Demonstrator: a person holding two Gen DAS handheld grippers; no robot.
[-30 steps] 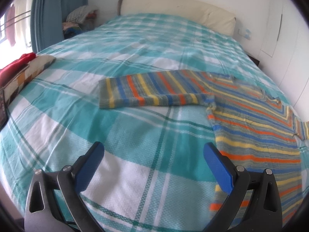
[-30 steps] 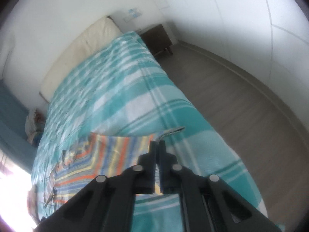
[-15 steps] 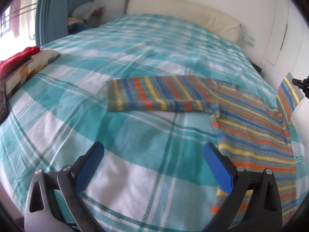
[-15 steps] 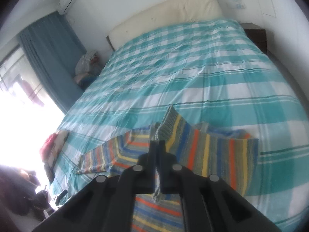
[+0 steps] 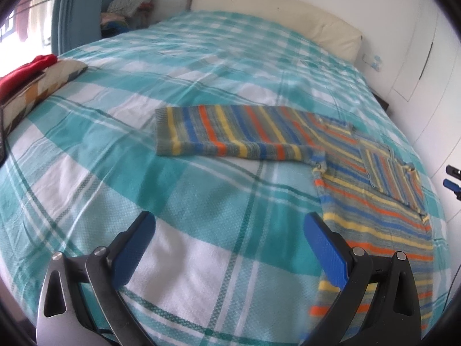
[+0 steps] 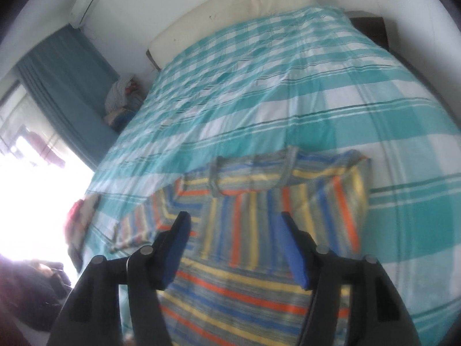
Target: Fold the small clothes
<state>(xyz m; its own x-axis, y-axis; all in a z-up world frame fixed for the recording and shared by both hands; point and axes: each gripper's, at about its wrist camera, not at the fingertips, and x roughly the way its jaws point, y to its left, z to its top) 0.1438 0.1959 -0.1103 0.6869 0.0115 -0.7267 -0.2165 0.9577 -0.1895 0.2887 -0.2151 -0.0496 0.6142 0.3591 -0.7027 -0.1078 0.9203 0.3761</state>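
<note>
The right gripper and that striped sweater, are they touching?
Apart. The right wrist view shows the right gripper with jaws just opened, nothing between them; the folded sleeve lies flat on the striped sweater.

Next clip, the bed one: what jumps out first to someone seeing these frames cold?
The striped sweater stands out, spread on the teal plaid bedspread; one sleeve stretches flat to the side and the other sleeve lies folded across the body. The right gripper hangs over that folded sleeve, its jaws having just opened and holding nothing. The left gripper is open too, above bare bedspread beside the hem.
</note>
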